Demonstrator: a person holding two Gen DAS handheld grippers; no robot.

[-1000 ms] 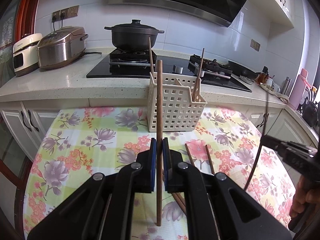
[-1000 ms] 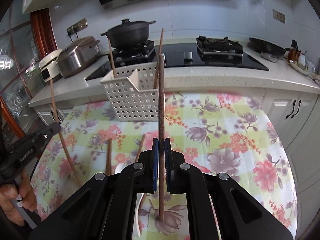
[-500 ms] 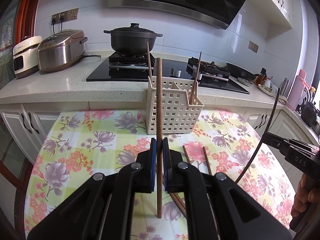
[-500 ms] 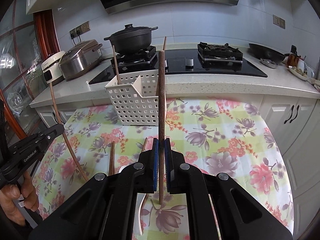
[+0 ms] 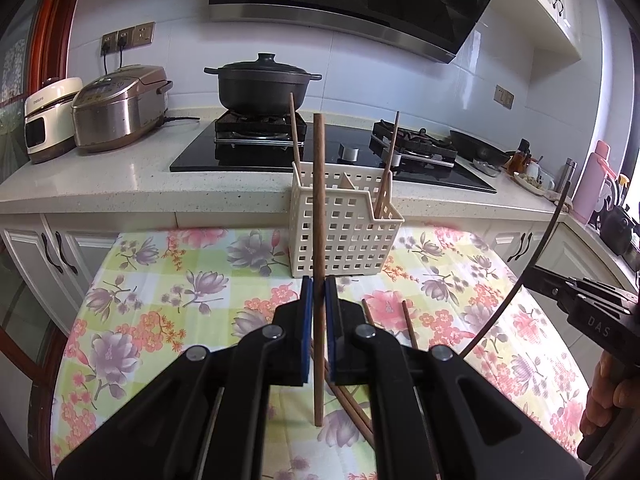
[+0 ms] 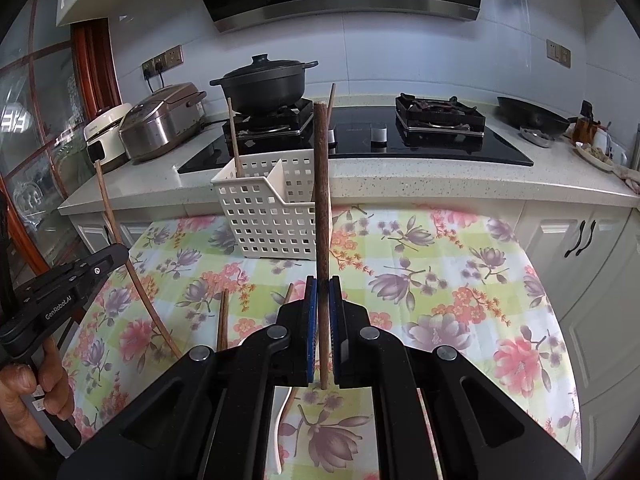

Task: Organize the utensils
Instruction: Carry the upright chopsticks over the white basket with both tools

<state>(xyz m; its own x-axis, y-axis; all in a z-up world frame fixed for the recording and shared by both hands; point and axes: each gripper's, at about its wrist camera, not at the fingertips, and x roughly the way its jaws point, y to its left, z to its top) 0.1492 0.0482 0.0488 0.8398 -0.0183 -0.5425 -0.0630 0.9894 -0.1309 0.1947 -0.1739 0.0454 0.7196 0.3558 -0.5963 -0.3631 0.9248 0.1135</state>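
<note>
Left gripper (image 5: 316, 304): clamped on a brown chopstick (image 5: 318, 240), blue pads pressed to both its sides; stick upright, crossing in front of the basket, lower end hanging free above the tablecloth.
Right gripper (image 6: 322, 304): clamped on a darker chopstick (image 6: 321, 208), also upright before the basket; lower tip ending just under the pads.
Basket (image 5: 348, 232): white slotted plastic, at the far edge of the table against the counter; inner divider partly visible, floor hidden by the walls.
Chopsticks in basket: one (image 5: 295, 136) leaning at the basket's left end, one (image 5: 387, 172) at its right end; lower halves hidden inside, exact compartment hard to tell.
Loose chopsticks (image 5: 408, 324): on the tablecloth nearer than the basket, mostly covered by the left gripper's body; count unclear.
Pale utensil (image 6: 282, 420): nearer than the basket, only a strip seen under the right gripper; kind not readable.
Tablecloth (image 5: 180, 280): floral, near part hidden by both grippers.
Hands: fingers (image 6: 24, 400) around the left grip and fingers (image 5: 604, 396) around the right grip, cut off by the frame edges.
Pot (image 5: 262, 88): black, lidded, on the hob behind the basket.
Rice cooker (image 5: 118, 108): on the counter left of the basket.
</note>
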